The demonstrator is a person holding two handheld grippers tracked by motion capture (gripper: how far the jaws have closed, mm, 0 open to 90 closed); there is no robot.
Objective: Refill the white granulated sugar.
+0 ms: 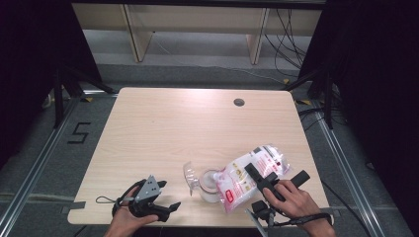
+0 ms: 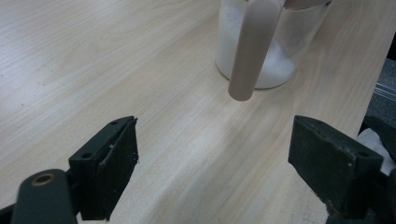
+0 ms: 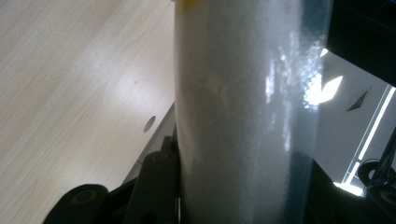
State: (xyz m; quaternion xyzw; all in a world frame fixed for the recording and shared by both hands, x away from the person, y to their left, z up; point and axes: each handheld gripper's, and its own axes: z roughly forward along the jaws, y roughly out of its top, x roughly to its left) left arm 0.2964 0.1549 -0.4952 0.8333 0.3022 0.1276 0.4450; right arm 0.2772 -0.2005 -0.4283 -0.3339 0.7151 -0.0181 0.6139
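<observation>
Table (image 1: 197,123): far half bare | bag (image 1: 247,175) tilted over jar (image 1: 210,185) near front edge, right of centre | right gripper (image 1: 262,180) clamped on bag | left gripper (image 1: 165,210) at front-left edge, jaws released | cable hole (image 1: 239,102) far right.

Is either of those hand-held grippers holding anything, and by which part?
The right hand-held gripper clamps the red-and-white plastic bag of white granules across its middle. The left hand-held gripper holds nothing.

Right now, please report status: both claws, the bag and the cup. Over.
Right claw shut on bag, tilted over cup. Left claw open, on table beside the cup. White grains in the cup. Nothing in the way.
</observation>
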